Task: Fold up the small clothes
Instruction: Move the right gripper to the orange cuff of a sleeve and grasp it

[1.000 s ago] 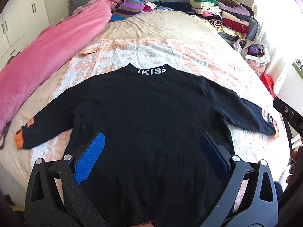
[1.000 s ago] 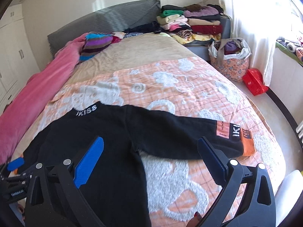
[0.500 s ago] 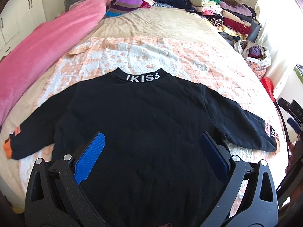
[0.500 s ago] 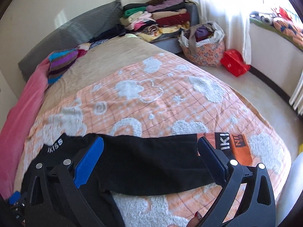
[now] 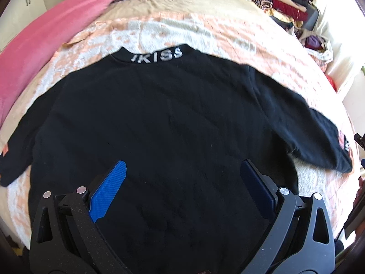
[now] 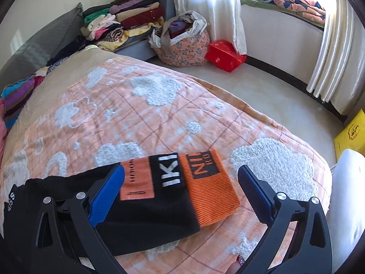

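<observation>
- Bedroom; bed covered by an orange-and-white fleecy blanket [image 6: 146, 118], bare floor to the right, white curtains [image 6: 337, 52] at the window.
- Pink duvet [image 5: 45, 36] bunched along the bed's left edge; stack of folded clothes [image 6: 123, 22] at the far end by the headboard; floral bag [image 6: 182, 43] stuffed with clothes on the floor, red box [image 6: 224, 54] just beside it.
- Black sweatshirt [image 5: 159, 125] lies flat on the blanket, "IKISS" collar [image 5: 157, 56] toward the headboard, both sleeves spread out sideways. Not yet folded.
- Looks like soft, thick knit: light, limp, will sag and drape when lifted, not slippery on the fleece, may drag the blanket a bit. Nothing fragile.
- Right sleeve [image 6: 141, 207] runs out toward the bed's right edge, ending in a ribbed orange cuff [image 6: 209, 189] with an orange patch and lettering beside it.
- Best hold, judging from this: pinch the cuff or the sleeve end, since ribbing is thicker and gives firmer bite, then carry it across the body. Hem corners are a good hold for the later fold.
- Left gripper [image 5: 182, 189] hovers over the lower torso, fingers spread wide, nothing between them.
- Right gripper [image 6: 181, 196] sits low over the sleeve end, fingers spread wide either side of the cuff area, not yet pinching; whether they touch the fabric can't be told.
- Fingertip with dark nail polish [image 6: 237, 261] shows at the right view's bottom edge.
</observation>
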Demonstrator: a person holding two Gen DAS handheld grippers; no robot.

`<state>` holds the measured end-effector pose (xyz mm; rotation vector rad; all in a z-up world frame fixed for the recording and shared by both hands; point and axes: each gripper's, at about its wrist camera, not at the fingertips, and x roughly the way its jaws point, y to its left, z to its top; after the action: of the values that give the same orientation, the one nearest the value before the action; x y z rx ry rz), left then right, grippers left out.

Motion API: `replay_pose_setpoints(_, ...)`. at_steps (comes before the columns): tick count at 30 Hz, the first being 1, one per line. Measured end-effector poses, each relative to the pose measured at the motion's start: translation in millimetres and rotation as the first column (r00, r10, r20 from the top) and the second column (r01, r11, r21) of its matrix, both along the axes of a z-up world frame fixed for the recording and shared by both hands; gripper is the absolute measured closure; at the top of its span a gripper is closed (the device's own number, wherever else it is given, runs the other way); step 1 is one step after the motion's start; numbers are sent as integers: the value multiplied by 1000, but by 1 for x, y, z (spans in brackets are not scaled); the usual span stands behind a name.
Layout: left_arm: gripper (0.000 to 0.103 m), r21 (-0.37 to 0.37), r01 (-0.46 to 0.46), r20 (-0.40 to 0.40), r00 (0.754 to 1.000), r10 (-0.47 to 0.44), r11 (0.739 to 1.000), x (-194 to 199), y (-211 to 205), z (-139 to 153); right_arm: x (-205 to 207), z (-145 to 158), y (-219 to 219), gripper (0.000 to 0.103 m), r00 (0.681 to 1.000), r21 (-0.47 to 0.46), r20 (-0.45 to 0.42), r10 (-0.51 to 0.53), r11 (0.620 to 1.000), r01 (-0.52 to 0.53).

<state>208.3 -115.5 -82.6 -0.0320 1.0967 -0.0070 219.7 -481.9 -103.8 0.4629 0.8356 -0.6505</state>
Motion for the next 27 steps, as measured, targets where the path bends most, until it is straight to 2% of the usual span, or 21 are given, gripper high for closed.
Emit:
replay_pose_setpoints(5,9,-4,18,-10,1000,-18,1000,-6,-1,-11,2,-32,-14,4,998,74,-65,-18,997,23)
replay_pose_setpoints(7,9,-12,33,-8,999,-33,999,-9,-3,-12,2,-41,-14,4,999,138,-45,-10,990,16)
replay_pose_setpoints(9,9,-25,44,-15,999,-44,999,-10,-3,-13,3,-39,-12,5,1000,154,-27,0,988,4)
replay_pose_setpoints(10,9,-30,46,-17,999,-46,998,-10,-4,-13,4,-37,-9,10,1000,151,-18,20,988,-17)
replay_pose_setpoints(11,9,-35,48,-18,999,-49,998,-11,-5,-13,5,-34,-6,22,1000,146,-14,28,989,-25)
replay_pose_setpoints(13,9,-28,48,-13,999,-48,998,-12,-5,-13,4,-32,-6,39,1000,144,-11,27,989,-26)
replay_pose_setpoints(16,9,-25,40,-9,999,-40,999,-11,-2,-13,0,-32,-13,49,1000,169,11,24,985,-26)
replay_pose_setpoints(17,9,-26,35,-9,999,-35,999,-11,1,-13,0,-31,-13,60,999,171,25,34,985,-38)
replay_pose_setpoints(19,9,-20,21,-9,1000,-21,1000,-10,6,-14,2,-25,-9,76,997,155,48,66,985,-73)
replay_pose_setpoints(22,9,-22,9,-12,1000,-9,1000,-11,13,-15,4,-13,-3,83,984,173,130,118,975,-140)
replay_pose_setpoints(24,9,-25,-6,-9,1000,6,1000,-10,20,-13,7,0,7,83,965,196,205,163,959,-204)
replay_pose_setpoints(27,9,-30,-27,-3,1000,26,999,-9,32,-11,18,29,40,84,905,189,320,279,918,-350)
